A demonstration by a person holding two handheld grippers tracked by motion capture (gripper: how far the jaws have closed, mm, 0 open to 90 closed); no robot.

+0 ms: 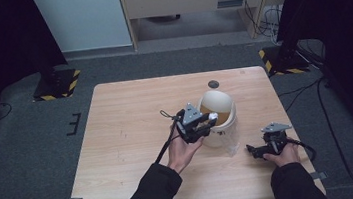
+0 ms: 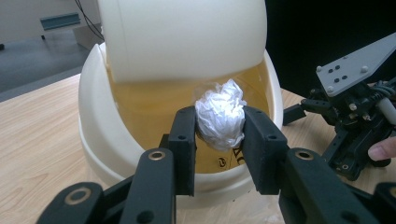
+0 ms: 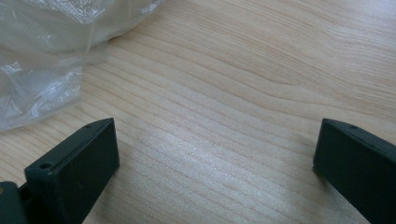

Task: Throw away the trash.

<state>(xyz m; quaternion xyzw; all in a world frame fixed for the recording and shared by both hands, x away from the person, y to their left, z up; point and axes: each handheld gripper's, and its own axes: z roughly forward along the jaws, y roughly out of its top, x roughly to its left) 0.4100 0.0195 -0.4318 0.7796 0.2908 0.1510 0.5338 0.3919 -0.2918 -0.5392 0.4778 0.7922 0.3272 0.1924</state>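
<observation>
A cream bin with a tilted swing lid stands on the wooden table. My left gripper is shut on a crumpled white wad and holds it at the bin's opening, just over the front rim. In the high view the wad shows as a small white spot at the jaws. My right gripper rests low on the table to the right of the bin, jaws wide apart with bare wood between them.
A clear plastic bag lies crumpled on the table beside the bin's base, left of the right gripper's jaws; it shows too in the high view. A dark round disc sits near the table's far edge.
</observation>
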